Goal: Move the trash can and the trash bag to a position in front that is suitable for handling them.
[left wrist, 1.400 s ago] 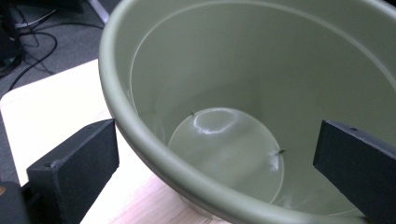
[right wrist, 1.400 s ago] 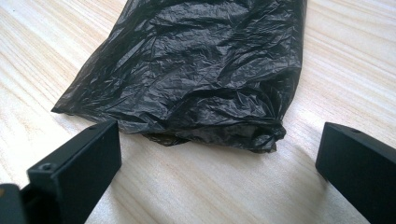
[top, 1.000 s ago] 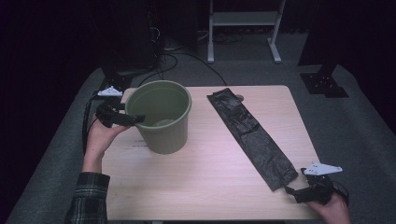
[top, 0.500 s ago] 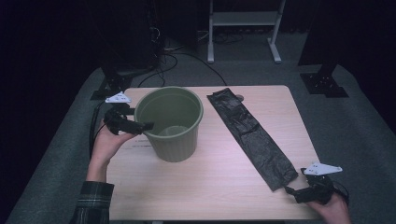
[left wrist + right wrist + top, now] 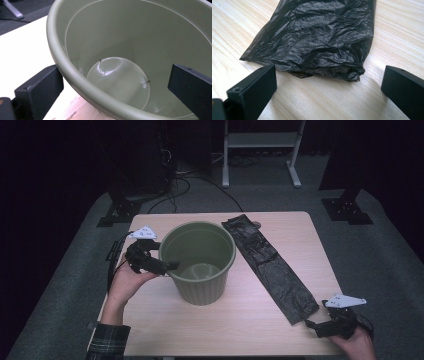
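The high view looks forward and down over the whole table. The left gripper view sits close at the bucket rim; the right gripper view, probably low, faces the bag end.

The high view is dim and soft: the wooden table catches light from above while the surroundings sink into near black. The left gripper view is bright, with white glare on the glossy floor of the green bucket (its near rim is slightly blurred). The right gripper view is evenly lit and sharp on the crinkled black bag, which shines faintly and casts a soft shadow toward the camera.
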